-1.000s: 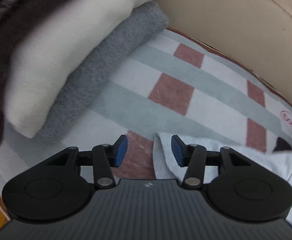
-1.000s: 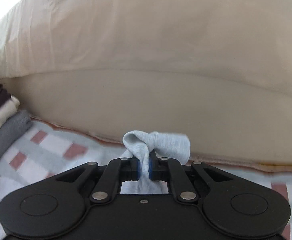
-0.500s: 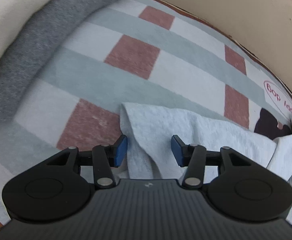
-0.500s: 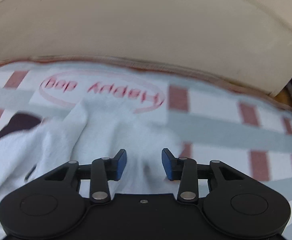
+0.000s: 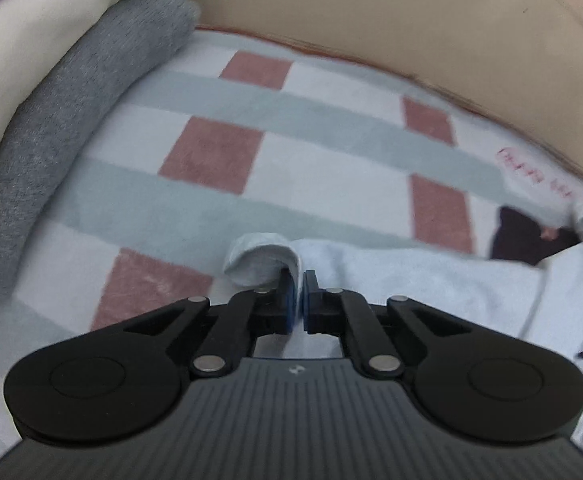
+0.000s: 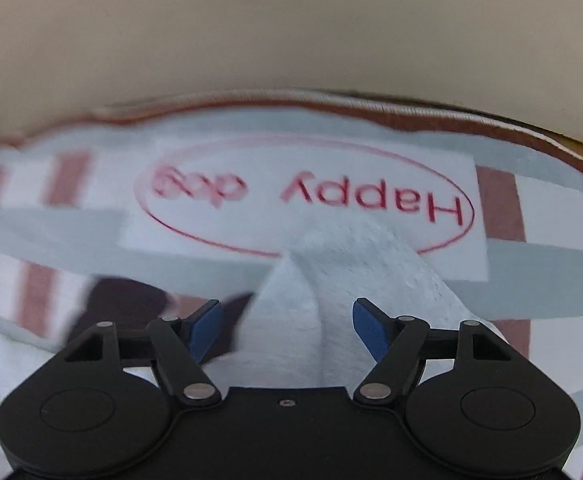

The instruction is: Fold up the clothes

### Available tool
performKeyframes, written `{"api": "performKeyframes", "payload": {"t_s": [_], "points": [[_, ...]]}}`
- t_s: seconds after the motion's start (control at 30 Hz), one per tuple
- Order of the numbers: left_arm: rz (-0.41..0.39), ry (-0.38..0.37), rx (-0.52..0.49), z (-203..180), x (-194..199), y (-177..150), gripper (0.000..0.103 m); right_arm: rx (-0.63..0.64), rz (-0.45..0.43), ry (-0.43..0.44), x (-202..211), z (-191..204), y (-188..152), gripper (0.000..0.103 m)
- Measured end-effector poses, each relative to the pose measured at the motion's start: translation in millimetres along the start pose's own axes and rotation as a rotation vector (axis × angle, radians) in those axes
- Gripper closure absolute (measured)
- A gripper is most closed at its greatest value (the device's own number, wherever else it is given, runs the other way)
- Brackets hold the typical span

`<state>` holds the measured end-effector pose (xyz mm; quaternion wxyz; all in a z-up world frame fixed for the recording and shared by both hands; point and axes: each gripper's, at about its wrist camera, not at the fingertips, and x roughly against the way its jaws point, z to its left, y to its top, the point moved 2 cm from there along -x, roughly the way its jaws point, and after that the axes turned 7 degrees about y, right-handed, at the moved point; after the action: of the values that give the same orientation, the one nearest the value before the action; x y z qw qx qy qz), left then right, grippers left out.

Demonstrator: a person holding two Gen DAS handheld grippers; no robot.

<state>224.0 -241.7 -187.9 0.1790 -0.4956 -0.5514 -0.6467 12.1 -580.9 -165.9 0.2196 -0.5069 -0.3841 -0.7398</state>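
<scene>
Left hand-held gripper (image 5: 298,284), lower centre of frame, having just closed, pinches a curled corner of the pale grey garment (image 5: 411,276) on the checked blanket (image 5: 331,168). Right hand-held gripper (image 6: 287,316), jaws just opened wide, straddles the garment's raised fold without touching. Folded clothes (image 5: 63,92) lie upper left.

A home, likely a bedroom: a plaid fleece blanket (image 5: 219,96) printed "Happy dog" (image 6: 307,196), folded knitwear stacked at ten o'clock (image 5: 71,92), a beige cushioned backing (image 6: 291,32) at twelve.
</scene>
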Motion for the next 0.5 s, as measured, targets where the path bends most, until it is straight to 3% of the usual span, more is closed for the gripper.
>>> {"api": "performKeyframes", "payload": {"t_s": [0.03, 0.07, 0.1, 0.13, 0.2, 0.33, 0.43, 0.5], "points": [[-0.020, -0.002, 0.001, -0.4, 5.0, 1.2, 0.099, 0.025, -0.002, -0.034, -6.9, 1.0, -3.6, 0.028], [-0.042, 0.003, 0.004, 0.7, 10.0, 2.3, 0.099, 0.050, -0.004, -0.068, -13.8, 2.1, -7.2, 0.043], [-0.063, 0.008, 0.006, 1.7, 15.1, 3.4, 0.099, 0.080, -0.041, -0.053, -9.0, -0.5, -13.7, 0.062], [-0.084, 0.014, 0.009, 2.7, 20.1, 4.6, 0.099, 0.111, -0.081, -0.034, -3.2, -3.5, -20.4, 0.097], [-0.134, -0.005, 0.038, 6.8, 31.5, 8.2, 0.099, 0.086, -0.198, 0.027, 27.2, -13.0, -31.0, 0.096], [-0.244, -0.030, 0.064, 8.6, 63.0, 13.5, 0.099, -0.122, -0.472, 0.217, 129.0, -38.0, -75.7, 0.097], [-0.288, -0.031, 0.067, 8.9, 84.5, 8.8, 0.099, -0.109, -0.535, 0.231, 180.2, -42.9, -136.8, 0.098], [-0.277, -0.029, 0.062, 9.1, 91.0, 1.4, 0.099, -0.103, -0.440, 0.197, 176.3, -51.6, -172.9, 0.098]]}}
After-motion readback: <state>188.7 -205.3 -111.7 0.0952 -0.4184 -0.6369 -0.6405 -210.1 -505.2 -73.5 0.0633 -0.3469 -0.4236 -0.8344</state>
